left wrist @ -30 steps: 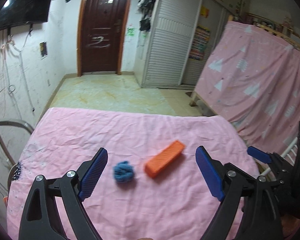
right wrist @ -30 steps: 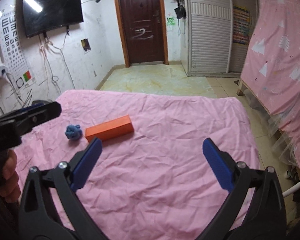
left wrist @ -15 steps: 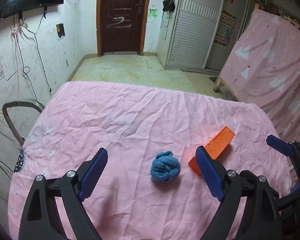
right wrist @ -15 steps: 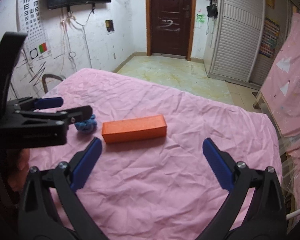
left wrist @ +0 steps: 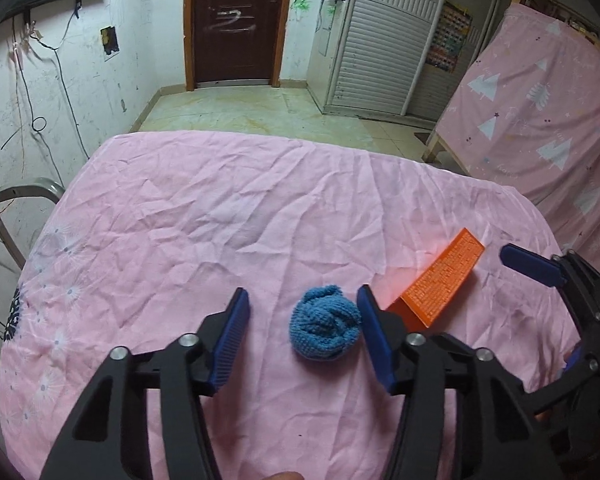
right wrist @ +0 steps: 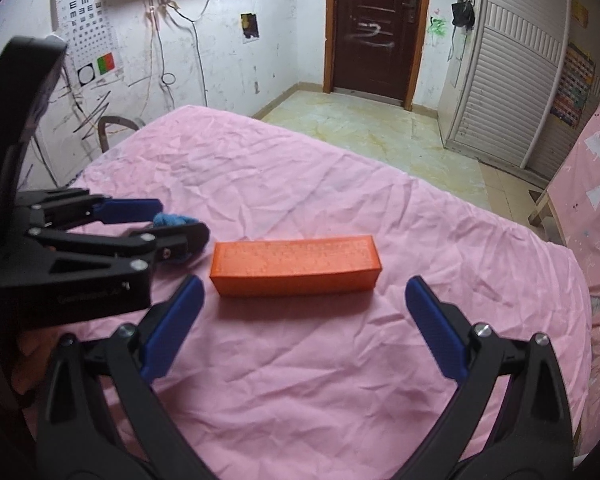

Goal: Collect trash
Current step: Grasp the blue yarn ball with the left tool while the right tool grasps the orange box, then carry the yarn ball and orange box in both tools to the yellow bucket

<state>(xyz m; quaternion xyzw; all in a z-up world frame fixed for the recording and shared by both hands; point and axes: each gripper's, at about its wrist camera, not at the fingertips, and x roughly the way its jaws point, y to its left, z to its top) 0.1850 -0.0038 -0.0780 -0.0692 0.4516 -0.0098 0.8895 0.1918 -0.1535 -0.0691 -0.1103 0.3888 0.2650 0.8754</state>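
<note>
A blue knitted ball lies on the pink sheet between the pads of my left gripper. Its jaws are closing: the right pad is at the ball's edge and the left pad stands clear of it. An orange box lies just right of the ball. In the right wrist view the orange box lies crosswise just beyond my right gripper, which stands wide open and holds nothing. The left gripper shows at the left there, partly hiding the blue ball.
The pink sheet covers a table whose far edge drops to a tiled floor. A metal chair frame stands at the left, a pink-draped frame at the right. A dark door and a white slatted wardrobe lie beyond.
My left gripper came down over the blue ball and its jaws narrowed around it. My right gripper moved in on the orange box, which now lies crosswise before it.
</note>
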